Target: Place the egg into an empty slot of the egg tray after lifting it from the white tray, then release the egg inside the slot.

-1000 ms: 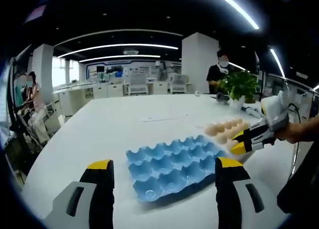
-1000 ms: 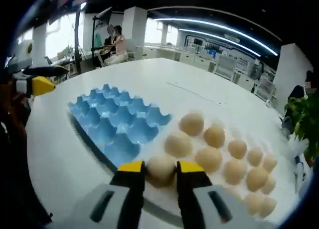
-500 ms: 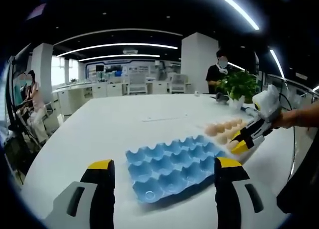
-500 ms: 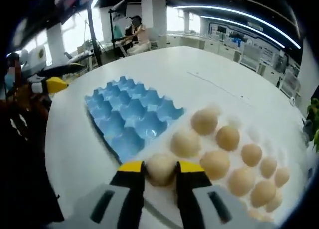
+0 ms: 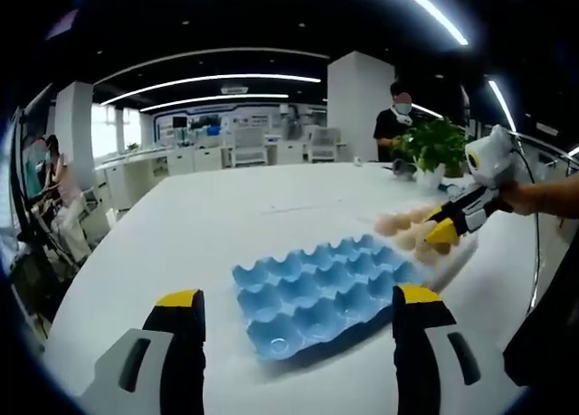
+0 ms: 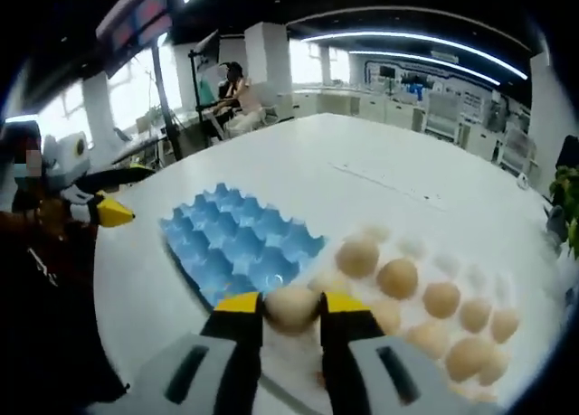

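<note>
Right claw [image 6: 290, 317] seen clamped on one egg [image 6: 291, 307], yellow tips pressed against both sides. Egg held raised, clear of the white tray [image 6: 425, 252], near the corner where that tray met the blue tray [image 6: 237, 248]. Blue tray lay flat on the white bench [image 6: 344, 162], every visible slot bare. White tray sat just beside it, touching or nearly so along one edge; exact contact could not be told. Remaining eggs [image 6: 441, 299] counted at roughly nine in the white tray, some blurred at the far end.

Left claw [image 5: 291, 305] held open, nothing between its tips, low over the near bench edge and short of the blue tray [image 5: 318, 291]. From this side, right claw [image 5: 442, 235] visible above the eggs [image 5: 402, 227], gripped by a hand [image 5: 522, 196] entering from the right. Held egg itself too small to resolve here.

In right gripper view, left claw [image 6: 112, 213] appeared at far left, beyond the blue tray.

Background: potted plant [image 5: 434, 149] at the far bench end; standing person [image 5: 394, 126] behind it; seated person [image 6: 237, 88] at a distant desk.
</note>
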A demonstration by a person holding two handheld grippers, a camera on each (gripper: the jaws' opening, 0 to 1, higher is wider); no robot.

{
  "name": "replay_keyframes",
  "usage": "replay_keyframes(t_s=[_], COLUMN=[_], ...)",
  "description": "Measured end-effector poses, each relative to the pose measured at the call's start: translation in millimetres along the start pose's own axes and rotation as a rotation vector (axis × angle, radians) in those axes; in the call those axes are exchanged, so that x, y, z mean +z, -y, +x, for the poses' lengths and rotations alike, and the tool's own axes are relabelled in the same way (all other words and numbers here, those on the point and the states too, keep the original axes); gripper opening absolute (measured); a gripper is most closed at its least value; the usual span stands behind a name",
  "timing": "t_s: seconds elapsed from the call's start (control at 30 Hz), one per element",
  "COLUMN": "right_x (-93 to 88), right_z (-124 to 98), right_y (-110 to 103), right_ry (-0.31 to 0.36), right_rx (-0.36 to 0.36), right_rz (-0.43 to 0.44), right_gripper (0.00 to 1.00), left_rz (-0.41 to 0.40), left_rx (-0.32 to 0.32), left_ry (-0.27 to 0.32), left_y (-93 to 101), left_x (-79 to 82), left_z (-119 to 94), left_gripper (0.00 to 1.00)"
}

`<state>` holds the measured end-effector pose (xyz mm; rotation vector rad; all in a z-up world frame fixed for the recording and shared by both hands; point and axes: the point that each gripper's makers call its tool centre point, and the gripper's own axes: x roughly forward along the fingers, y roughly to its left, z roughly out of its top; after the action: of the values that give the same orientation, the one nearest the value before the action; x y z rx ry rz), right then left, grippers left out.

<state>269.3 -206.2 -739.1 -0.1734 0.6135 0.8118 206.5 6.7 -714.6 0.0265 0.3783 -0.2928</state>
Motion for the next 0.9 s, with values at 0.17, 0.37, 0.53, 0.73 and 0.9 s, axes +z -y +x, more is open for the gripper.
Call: replay_keyframes(t_s=[0.17,0.37,0.53,0.73,0.9], right_x=[18.9,30.6,41.6,55.1,61.2], right_z=[9,27,48,76,99], right_y=[-16,-45,-74,-113,-145], right_ry=[0.026,0.019,0.018,0.017,0.002], right_rx=[0.044,0.116,0.181,0.251,0.307], right_rz=[-0.003,-0.042,-0.067,-0.106,-0.137], right_gripper=[0.23,0.23,0.23,0.23,0.24], left_rz=[0.013,0.029,0.065,0.073,0.078], left_rx=[-0.003,-0.018,-0.033,-0.048,-0.062], left_ry=[-0.012,-0.018,-0.030,-0.030,-0.033], left_y=[1.7,4.2,4.8,-2.9,-11.5], left_x=[-3.1,-4.3,-7.2,-10.4,-14.2], left_z=[1,2,1,-1,-2], left_gripper=[0.86,0.86,0.86,0.86,0.85])
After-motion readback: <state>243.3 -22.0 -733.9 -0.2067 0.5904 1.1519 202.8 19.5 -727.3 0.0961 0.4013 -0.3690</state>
